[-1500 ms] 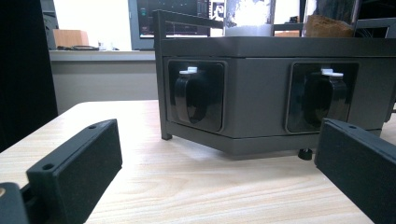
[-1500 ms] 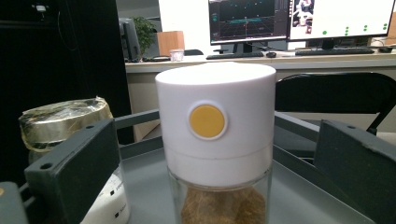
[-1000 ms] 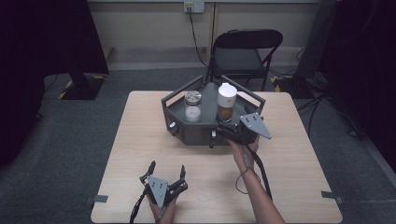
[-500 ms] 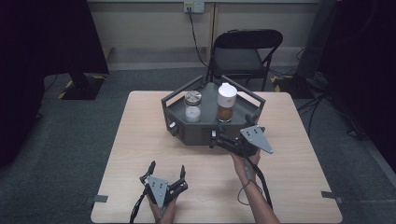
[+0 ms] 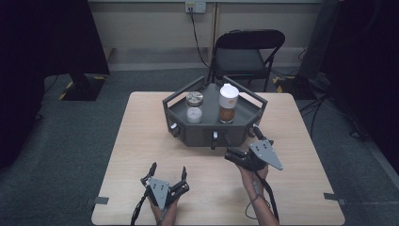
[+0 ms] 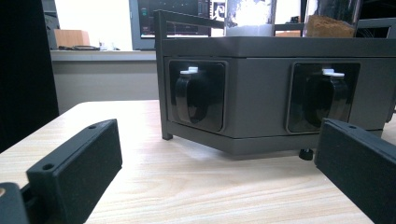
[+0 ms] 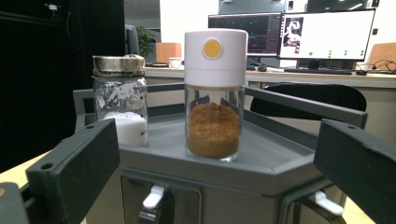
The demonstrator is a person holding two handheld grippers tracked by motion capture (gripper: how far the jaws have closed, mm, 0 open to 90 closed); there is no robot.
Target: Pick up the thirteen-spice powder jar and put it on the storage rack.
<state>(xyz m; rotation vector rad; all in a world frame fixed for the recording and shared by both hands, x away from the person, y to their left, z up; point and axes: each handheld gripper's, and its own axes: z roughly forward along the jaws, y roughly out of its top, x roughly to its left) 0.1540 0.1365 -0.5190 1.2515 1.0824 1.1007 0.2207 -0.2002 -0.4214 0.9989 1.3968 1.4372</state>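
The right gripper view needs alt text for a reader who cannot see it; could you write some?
A white-capped jar of brown powder stands upright on a grey tray, framed by the open right gripper. A metal-lidded jar of white powder stands left of it.

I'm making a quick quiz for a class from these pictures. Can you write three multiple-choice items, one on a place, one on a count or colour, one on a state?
1. Where do the two jars stand?
A. on the grey tray
B. on the bare table
C. on the chair

2. What colour is the lid of the jar with brown powder?
A. black
B. white
C. red

3. How are the right gripper's jaws?
A. shut on a jar
B. shut on nothing
C. open

Answers:
1 A: both jars rest on the grey tray.
2 B: the brown powder jar has a white lid.
3 C: the right gripper has its jaws apart, holding nothing.
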